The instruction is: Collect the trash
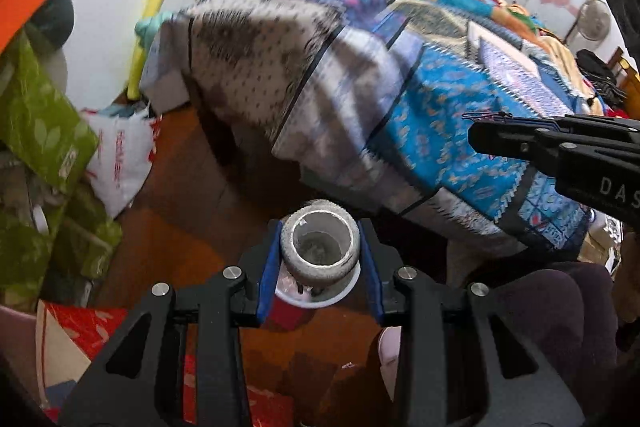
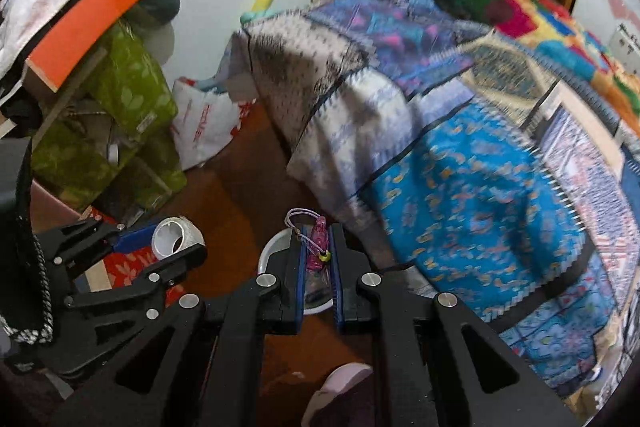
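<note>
My left gripper is shut on a grey tape roll, its hollow core facing the camera. Directly below it stands a small bin with a white rim and red side. In the right wrist view the same roll sits in the left gripper at lower left. My right gripper is shut on a pink trinket with a thin looped cord, hanging over the white rim of the bin. The right gripper also shows at the right edge of the left wrist view.
A bed with a patchwork blanket fills the right. Green boxes, an orange box and a white plastic bag pile up at left. A red patterned box and a pink slipper lie on the brown floor.
</note>
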A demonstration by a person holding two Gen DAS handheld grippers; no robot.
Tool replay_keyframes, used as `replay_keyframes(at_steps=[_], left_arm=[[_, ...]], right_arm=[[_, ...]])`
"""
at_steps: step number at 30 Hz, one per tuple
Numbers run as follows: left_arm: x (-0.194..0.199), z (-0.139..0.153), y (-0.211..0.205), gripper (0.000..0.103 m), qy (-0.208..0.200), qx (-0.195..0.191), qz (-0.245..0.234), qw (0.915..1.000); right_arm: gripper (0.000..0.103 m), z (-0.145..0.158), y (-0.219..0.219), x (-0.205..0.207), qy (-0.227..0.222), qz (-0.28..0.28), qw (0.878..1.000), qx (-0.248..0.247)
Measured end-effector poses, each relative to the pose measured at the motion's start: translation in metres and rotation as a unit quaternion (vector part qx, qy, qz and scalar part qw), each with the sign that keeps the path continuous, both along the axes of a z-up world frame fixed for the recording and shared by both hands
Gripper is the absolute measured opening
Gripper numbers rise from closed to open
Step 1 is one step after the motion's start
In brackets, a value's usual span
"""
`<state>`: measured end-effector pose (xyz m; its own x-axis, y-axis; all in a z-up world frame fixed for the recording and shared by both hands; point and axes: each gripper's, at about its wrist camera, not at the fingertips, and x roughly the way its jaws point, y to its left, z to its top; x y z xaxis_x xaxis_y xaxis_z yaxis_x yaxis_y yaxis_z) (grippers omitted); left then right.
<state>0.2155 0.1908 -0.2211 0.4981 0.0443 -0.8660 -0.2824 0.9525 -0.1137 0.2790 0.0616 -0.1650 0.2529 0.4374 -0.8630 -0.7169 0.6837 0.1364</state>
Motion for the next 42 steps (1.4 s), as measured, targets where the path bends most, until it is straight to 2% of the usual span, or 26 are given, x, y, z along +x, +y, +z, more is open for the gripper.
replay_keyframes(at_steps=[9,11,13,15,18,22,24,29,33,39,42], left_arm=[[0.012,-0.033,0.019,0.037,0.039,-0.033,0.026,0.9983],[0.015,-0.039,0.022,0.037,0.049,-0.045,0.027,0.9974],[0.019,-0.041,0.022,0.037,0.053,-0.046,0.027,0.9972],[0.022,-0.042,0.021,0.037,0.054,-0.045,0.026,0.9972],[0.028,-0.045,0.024,0.037,0.059,-0.049,0.031,0.9966],[0.036,-0.044,0.023,0.042,0.065,-0.046,0.039,0.9961],[0.037,-0.039,0.022,0.049,0.062,-0.042,0.037,0.9965],[0.034,-0.014,0.015,0.049,0.037,-0.025,0.032,0.9985],[0.024,0.022,0.009,0.049,0.000,-0.012,0.034,0.9993],[-0.003,0.096,-0.010,0.049,-0.085,0.008,0.023,0.9961],[-0.023,0.136,-0.025,0.049,-0.138,0.011,0.004,0.9904]], right_arm=[[0.010,-0.036,0.029,0.023,0.089,0.015,0.996,-0.012],[0.016,-0.042,0.032,0.027,0.123,0.021,0.992,-0.010],[0.035,-0.046,0.032,0.031,0.140,0.021,0.990,-0.003],[0.041,-0.045,0.029,0.032,0.133,0.011,0.991,-0.001],[0.041,-0.043,0.027,0.034,0.120,0.010,0.993,-0.009],[0.041,-0.035,0.015,0.038,0.113,-0.002,0.994,-0.002],[0.041,-0.029,0.006,0.038,0.100,-0.012,0.995,0.000],[0.041,-0.010,-0.016,0.031,0.075,-0.033,0.997,0.011],[0.041,0.013,-0.038,0.020,0.041,-0.052,0.998,0.018],[0.041,0.063,-0.082,-0.009,-0.036,-0.095,0.994,0.044],[0.041,0.094,-0.111,-0.033,-0.083,-0.129,0.986,0.071]])
